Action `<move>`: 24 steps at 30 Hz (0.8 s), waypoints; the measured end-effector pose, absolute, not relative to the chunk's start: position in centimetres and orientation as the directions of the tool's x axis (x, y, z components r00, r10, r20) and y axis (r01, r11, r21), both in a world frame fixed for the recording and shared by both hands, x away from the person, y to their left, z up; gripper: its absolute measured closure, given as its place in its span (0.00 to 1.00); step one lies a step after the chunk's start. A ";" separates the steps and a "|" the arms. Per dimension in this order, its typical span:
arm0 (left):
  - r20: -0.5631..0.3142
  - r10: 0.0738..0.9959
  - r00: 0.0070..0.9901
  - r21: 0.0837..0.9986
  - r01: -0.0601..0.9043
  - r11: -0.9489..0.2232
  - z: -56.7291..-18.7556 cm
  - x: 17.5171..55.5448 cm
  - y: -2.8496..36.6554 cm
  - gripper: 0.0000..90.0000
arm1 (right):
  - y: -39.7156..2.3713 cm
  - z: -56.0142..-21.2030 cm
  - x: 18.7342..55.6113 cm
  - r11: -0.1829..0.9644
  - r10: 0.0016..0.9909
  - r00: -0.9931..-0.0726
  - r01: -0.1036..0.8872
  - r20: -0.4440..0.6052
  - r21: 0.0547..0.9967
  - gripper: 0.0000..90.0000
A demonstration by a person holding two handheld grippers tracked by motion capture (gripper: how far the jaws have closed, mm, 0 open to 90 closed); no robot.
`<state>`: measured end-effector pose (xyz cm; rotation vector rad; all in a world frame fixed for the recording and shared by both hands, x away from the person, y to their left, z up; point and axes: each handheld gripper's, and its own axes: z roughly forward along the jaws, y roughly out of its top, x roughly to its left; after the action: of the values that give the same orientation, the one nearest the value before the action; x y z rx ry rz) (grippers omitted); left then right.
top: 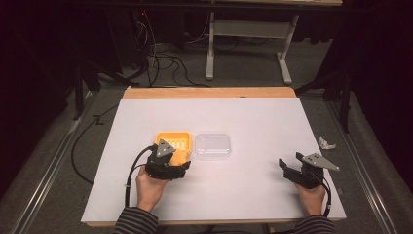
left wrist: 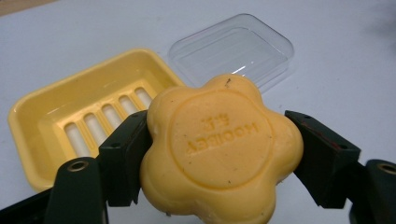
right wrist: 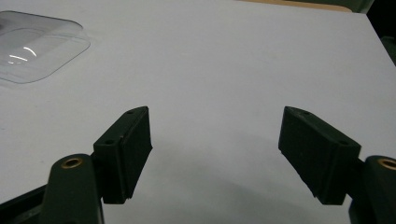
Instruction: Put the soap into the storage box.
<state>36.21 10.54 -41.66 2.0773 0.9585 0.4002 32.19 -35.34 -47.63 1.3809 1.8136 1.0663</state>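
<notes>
The left gripper [left wrist: 219, 154] has its jaws clamped on a flower-shaped yellow soap bar [left wrist: 220, 151], one jaw pressing each side of it. The bar's flat face carries embossed lettering inside a round rim, seen upside down in the left gripper view. The soap hangs just in front of the yellow soap dish [left wrist: 70, 109], nearer the person than the dish, and I cannot tell whether it touches the surface [left wrist: 345, 60] below.

The dish sits open on the white surface, its slotted bottom bare. A clear plastic lid [left wrist: 233, 53] lies just beside the dish on its right in the high view, close to it, and flat on the surface.

In the high view the left gripper [top: 168, 163] overlaps the near edge of the dish [top: 173, 141], with the lid [top: 213, 145] just right of it. The right gripper [top: 294, 170] is well apart from the dish, far to its right near the surface's right edge; in the right gripper view its jaws stand wide apart with nothing between them [right wrist: 215, 158].
</notes>
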 end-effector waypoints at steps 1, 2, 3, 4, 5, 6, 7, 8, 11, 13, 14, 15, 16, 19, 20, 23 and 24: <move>-0.040 0.749 0.661 0.775 0.494 -0.394 -41.6 36.3 10.5 0.31 | -35.3 -47.6 32.2 0.128 0.964 -0.265 0.469 0.001 0.874 0.29; -0.037 0.749 0.662 0.774 0.492 -0.397 -41.5 36.4 10.6 0.31 | -35.3 -47.6 32.1 0.129 0.964 -0.265 0.468 -0.001 0.874 0.29; -0.035 0.749 0.662 0.774 0.492 -0.398 -41.4 36.4 10.6 0.31 | -35.3 -47.6 32.1 0.130 0.964 -0.265 0.468 -0.002 0.874 0.29; -0.031 0.750 0.661 0.774 0.491 -0.400 -41.3 36.5 10.6 0.31 | -35.3 -47.6 32.1 0.130 0.964 -0.265 0.468 -0.001 0.874 0.29; -0.031 0.750 0.661 0.774 0.491 -0.400 -41.3 36.5 10.6 0.31 | -35.3 -47.6 32.1 0.130 0.964 -0.266 0.467 -0.001 0.875 0.29; -0.032 0.751 0.660 0.774 0.492 -0.399 -41.2 36.7 10.6 0.31 | -35.3 -47.6 32.1 0.130 0.964 -0.266 0.467 -0.001 0.875 0.29; -0.042 0.754 0.656 0.775 0.498 -0.390 -41.2 36.9 10.7 0.31 | -35.3 -47.6 32.1 0.129 0.964 -0.264 0.469 0.000 0.874 0.29; -0.052 0.753 0.655 0.776 0.501 -0.383 -41.1 37.1 10.8 0.31 | -35.3 -47.6 32.2 0.131 0.964 -0.265 0.467 -0.003 0.874 0.29; -0.050 0.757 0.652 0.775 0.503 -0.383 -41.1 37.4 10.8 0.31 | -35.3 -47.6 32.1 0.130 0.965 -0.264 0.467 -0.002 0.875 0.29; -0.049 0.761 0.647 0.778 0.502 -0.377 -41.0 37.6 10.8 0.31 | -35.3 -47.6 32.2 0.133 0.964 -0.265 0.468 -0.005 0.874 0.29; -0.049 0.761 0.647 0.778 0.502 -0.377 -41.0 37.6 10.8 0.31 | -35.3 -47.6 32.2 0.133 0.964 -0.265 0.468 -0.005 0.874 0.29; -0.055 0.763 0.644 0.780 0.505 -0.369 -41.0 37.8 10.9 0.31 | -35.3 -47.6 32.2 0.134 0.964 -0.267 0.469 -0.004 0.873 0.29; -0.060 0.766 0.640 0.781 0.508 -0.363 -40.9 37.9 10.9 0.31 | -35.3 -47.6 32.2 0.134 0.964 -0.267 0.469 -0.004 0.873 0.29; -0.053 0.774 0.631 0.776 0.513 -0.366 -40.8 38.3 11.0 0.31 | -35.3 -47.6 32.2 0.130 0.964 -0.264 0.468 -0.002 0.874 0.29; -0.053 0.774 0.631 0.776 0.513 -0.366 -40.8 38.3 11.0 0.31 | -35.3 -47.6 32.1 0.130 0.965 -0.264 0.468 -0.002 0.874 0.29; -0.059 0.768 0.638 0.775 0.514 -0.367 -40.5 39.0 11.3 0.31 | -35.3 -47.6 32.2 0.133 0.963 -0.268 0.468 -0.003 0.873 0.29; -0.011 0.779 0.627 0.761 0.510 -0.401 -39.9 39.7 11.5 0.31 | -35.4 -47.6 32.2 0.131 0.963 -0.270 0.467 0.000 0.874 0.29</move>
<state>39.66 11.48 -39.93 2.0888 1.0057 0.4508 32.17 -35.36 -47.63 1.3776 1.8166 1.0694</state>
